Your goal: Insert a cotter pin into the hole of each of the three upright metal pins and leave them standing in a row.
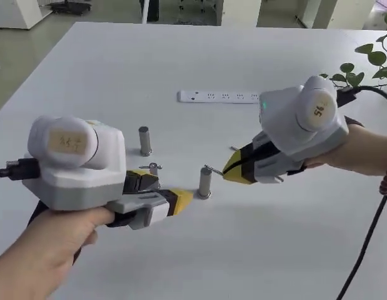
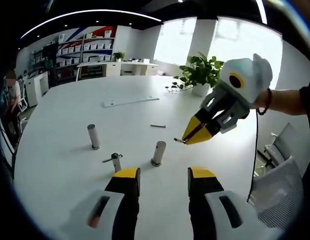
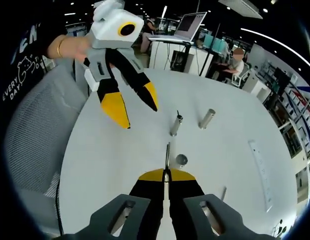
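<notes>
Three upright metal pins stand on the white table. The far pin is bare, and the middle pin has a cotter pin through its top. The near pin is bare. My right gripper is shut on a cotter pin, whose tip hangs just beside the near pin's top. My left gripper is open and holds nothing, just left of the near pin. In the left gripper view the middle pin stands ahead of the left jaw.
A loose cotter pin lies on the table behind the near pin. A white power strip lies farther back. A potted plant stands at the right edge. Chairs and desks surround the table.
</notes>
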The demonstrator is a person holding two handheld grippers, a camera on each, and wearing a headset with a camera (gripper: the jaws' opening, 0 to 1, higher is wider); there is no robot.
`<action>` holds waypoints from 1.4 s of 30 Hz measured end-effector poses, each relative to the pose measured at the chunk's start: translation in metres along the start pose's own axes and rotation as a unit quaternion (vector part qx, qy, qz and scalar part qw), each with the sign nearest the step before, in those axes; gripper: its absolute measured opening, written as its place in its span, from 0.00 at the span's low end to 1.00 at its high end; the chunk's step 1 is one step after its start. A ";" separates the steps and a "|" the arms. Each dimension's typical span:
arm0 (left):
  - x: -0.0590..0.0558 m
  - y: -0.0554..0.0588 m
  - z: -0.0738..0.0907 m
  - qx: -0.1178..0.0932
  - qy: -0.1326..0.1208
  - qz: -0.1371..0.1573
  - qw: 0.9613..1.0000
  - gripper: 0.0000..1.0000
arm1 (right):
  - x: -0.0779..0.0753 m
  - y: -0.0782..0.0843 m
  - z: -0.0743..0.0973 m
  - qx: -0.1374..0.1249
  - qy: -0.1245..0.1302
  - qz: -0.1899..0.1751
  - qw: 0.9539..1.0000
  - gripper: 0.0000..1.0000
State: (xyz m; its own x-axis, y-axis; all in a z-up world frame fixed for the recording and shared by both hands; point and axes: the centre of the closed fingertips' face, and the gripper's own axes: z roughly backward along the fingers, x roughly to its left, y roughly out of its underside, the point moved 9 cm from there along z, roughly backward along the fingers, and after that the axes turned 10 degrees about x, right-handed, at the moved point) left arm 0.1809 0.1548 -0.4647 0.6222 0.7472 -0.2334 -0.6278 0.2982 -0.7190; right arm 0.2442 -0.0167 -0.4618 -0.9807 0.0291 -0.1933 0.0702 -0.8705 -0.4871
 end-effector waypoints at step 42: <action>-0.012 -0.001 -0.017 0.044 0.123 0.130 0.983 0.00 | 0.025 -0.022 -0.004 -0.036 -0.032 0.077 0.996 0.00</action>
State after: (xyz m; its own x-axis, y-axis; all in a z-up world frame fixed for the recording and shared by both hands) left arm 0.1822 0.1359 -0.4719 0.5234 0.6423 -0.5599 -0.8112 0.1745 -0.5581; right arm 0.2189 0.0055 -0.4592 -0.9668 -0.1359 -0.2166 0.2315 -0.8248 -0.5159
